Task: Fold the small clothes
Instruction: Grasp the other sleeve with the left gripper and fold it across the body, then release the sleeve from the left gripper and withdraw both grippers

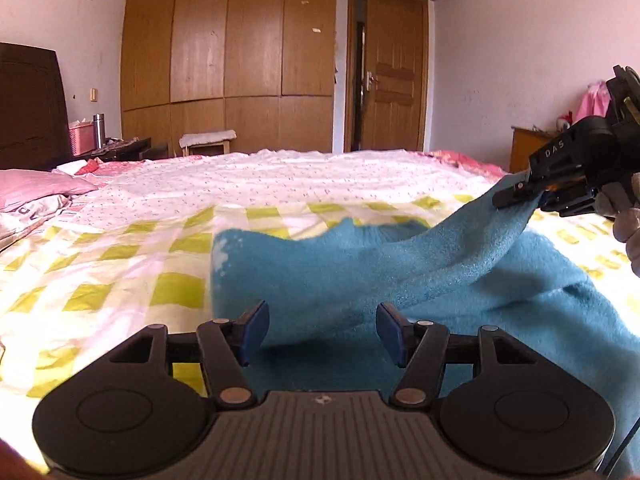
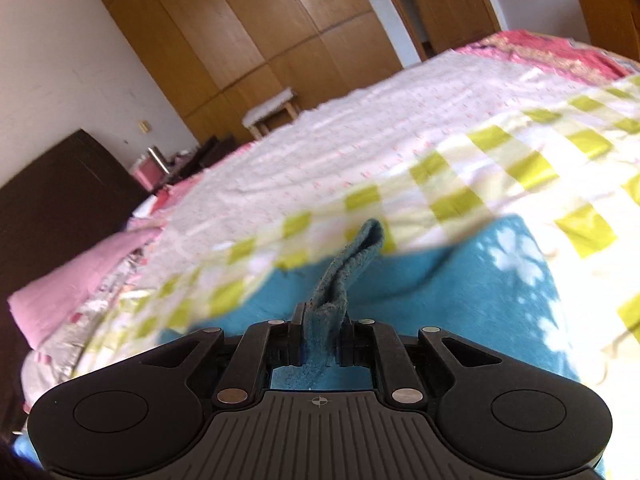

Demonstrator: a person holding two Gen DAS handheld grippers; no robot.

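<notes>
A small blue fleece garment [image 1: 360,276] lies on the bed's yellow-checked sheet [image 1: 92,264]. My left gripper [image 1: 322,334] stands open just above its near part, blue pads apart, nothing pressed between them. At the right edge of the left wrist view my right gripper [image 1: 520,196] is shut on a lifted edge of the garment, pulling a fold up off the bed. In the right wrist view the right gripper [image 2: 320,340] pinches a blue strip of the garment [image 2: 340,276] between its pads, above the rest of the cloth [image 2: 460,280].
The bed carries a white floral sheet [image 1: 280,184] farther back and pink pillows [image 1: 36,188] at the left. A wooden wardrobe [image 1: 228,40], a door [image 1: 394,76], a small stool [image 1: 206,142] and a dark headboard [image 1: 28,108] stand beyond. A gloved hand [image 1: 624,220] holds the right gripper.
</notes>
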